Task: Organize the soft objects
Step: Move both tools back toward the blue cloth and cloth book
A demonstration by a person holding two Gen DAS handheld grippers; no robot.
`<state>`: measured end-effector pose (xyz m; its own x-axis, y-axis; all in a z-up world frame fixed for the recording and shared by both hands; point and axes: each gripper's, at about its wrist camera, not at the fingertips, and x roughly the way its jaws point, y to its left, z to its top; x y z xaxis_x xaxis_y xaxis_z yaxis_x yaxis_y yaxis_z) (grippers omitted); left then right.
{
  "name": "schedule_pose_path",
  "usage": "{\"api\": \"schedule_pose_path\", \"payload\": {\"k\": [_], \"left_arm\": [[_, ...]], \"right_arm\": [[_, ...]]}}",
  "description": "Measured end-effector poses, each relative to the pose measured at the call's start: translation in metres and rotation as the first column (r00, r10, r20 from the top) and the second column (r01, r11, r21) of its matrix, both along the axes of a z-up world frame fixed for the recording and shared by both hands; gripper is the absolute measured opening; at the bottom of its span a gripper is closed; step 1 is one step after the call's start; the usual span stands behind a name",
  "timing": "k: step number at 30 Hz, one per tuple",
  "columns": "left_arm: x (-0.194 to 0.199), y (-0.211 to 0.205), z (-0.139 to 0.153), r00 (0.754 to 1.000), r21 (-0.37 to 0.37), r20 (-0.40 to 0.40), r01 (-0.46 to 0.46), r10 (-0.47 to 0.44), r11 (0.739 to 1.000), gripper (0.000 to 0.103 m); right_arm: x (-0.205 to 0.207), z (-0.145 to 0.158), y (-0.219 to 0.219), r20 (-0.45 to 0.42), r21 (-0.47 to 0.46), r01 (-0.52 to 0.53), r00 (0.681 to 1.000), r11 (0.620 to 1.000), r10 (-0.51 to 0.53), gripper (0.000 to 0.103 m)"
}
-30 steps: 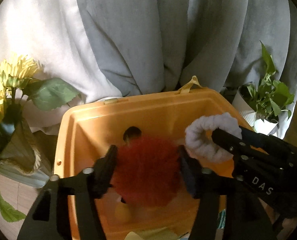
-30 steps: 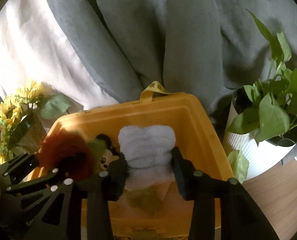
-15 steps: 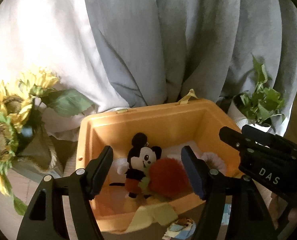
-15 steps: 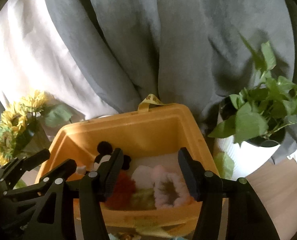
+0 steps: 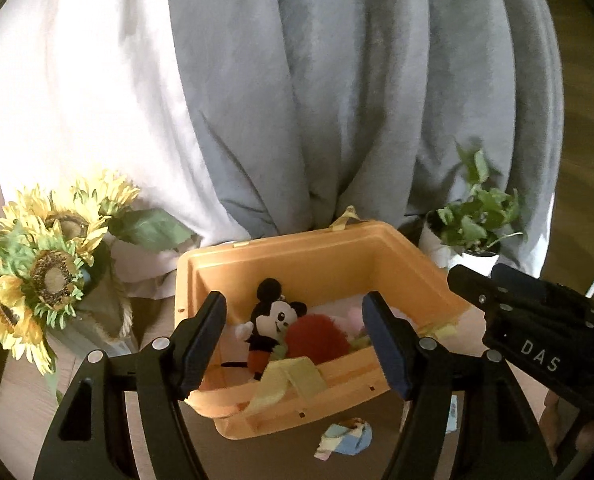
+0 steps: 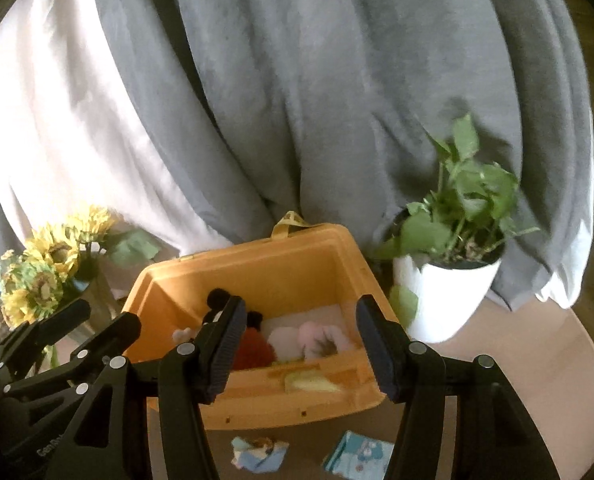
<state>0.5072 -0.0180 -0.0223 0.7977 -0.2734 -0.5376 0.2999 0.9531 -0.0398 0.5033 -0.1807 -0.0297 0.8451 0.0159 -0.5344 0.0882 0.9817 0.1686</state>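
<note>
I hold both grippers side by side, tilted downward toward the orange bin (image 5: 321,256) that sits ahead of and below them. My left gripper (image 5: 297,344) has its jaws standing apart with nothing between the pads; they widened within the last second, though not in the last half of it. My right gripper (image 6: 297,344) is the same: jaws apart, nothing gripped, after opening over that same second. Seen from my left gripper, the right one juts in at the right edge, just beside it.

Inside the bin, beyond my left fingertips, a mouse plush (image 5: 271,326) sits upright against a red pompom (image 5: 317,338). From my right gripper, the pompom lies just past the left finger, and a pink fluffy scrunchie (image 6: 323,338) rests near the middle of the gap, farther in. A yellow cloth (image 5: 289,380) drapes over the bin's near rim. Below my grippers, a small crumpled blue cloth (image 6: 259,454) lies on the table (image 6: 537,376). Sunflowers (image 5: 49,264) stand to the left, a potted plant (image 6: 453,256) to the right.
</note>
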Motion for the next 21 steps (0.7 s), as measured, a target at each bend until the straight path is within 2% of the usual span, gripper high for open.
{"api": "schedule_pose_path", "payload": {"k": [8, 12, 17, 19, 21], "left_arm": [[-0.027, 0.005, -0.006, 0.998, 0.005, 0.021, 0.051, -0.051, 0.999, 0.07], [-0.036, 0.008, -0.012, 0.997, 0.014, 0.023, 0.079, -0.079, 0.997, 0.07], [-0.049, 0.012, -0.024, 0.993, 0.017, 0.018, 0.116, -0.116, 0.993, 0.07], [-0.052, 0.012, -0.031, 0.991, 0.027, 0.011, 0.135, -0.135, 0.99, 0.07], [-0.056, 0.014, -0.038, 0.988, 0.033, 0.003, 0.157, -0.157, 0.987, 0.07]], "right_arm": [[-0.035, -0.005, 0.002, -0.003, 0.008, 0.078, 0.997, 0.997, -0.078, 0.059], [-0.05, -0.009, 0.003, -0.006, 0.006, 0.124, 0.992, 0.992, -0.124, 0.066], [-0.069, -0.018, 0.01, -0.015, -0.01, 0.167, 0.986, 0.986, -0.167, 0.066], [-0.074, -0.023, 0.012, -0.019, -0.005, 0.177, 0.984, 0.984, -0.177, 0.072], [-0.079, -0.028, 0.014, -0.026, -0.01, 0.2, 0.979, 0.98, -0.2, 0.073]]}}
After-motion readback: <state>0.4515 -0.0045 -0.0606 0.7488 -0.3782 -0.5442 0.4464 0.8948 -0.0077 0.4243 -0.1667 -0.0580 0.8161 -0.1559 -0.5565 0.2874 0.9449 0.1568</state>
